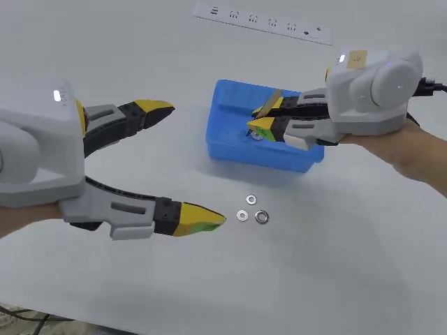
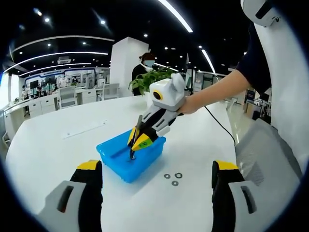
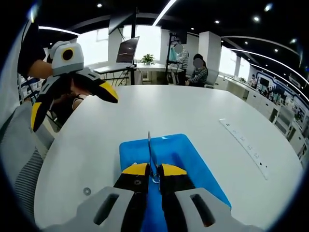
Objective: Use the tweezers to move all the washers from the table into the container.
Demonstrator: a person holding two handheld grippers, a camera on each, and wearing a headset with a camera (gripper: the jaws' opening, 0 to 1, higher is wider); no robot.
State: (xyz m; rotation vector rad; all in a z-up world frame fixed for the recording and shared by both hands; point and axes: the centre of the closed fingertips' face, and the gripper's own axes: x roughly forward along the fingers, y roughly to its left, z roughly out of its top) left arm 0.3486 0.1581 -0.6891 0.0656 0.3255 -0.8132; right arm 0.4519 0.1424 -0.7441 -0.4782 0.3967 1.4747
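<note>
Nearest me, the left gripper (image 1: pixel 178 164) hangs idle above the white counter (image 1: pixel 335 265), its yellow-tipped jaws spread wide and holding nothing. Just beyond its lower jaw, three small silver metal washers (image 1: pixel 262 218) lie in a tight cluster on the counter, near the front wall of the shallow blue rectangular plastic container (image 1: pixel 237 155). Over that container the right gripper (image 1: pixel 260 118) is pressed together on the thin metal tweezers (image 3: pixel 149 154). Their tips point down at a fourth washer (image 1: pixel 257 135) on the blue floor, and I cannot tell whether it is pinched or already free. I judge this to be the drop. I would ease the squeeze slowly with the tips kept low, so nothing bounces over the wall. Then I would lift straight up past the rim before returning for the cluster. Farthest off lies a long white power strip (image 1: pixel 258 21).
</note>
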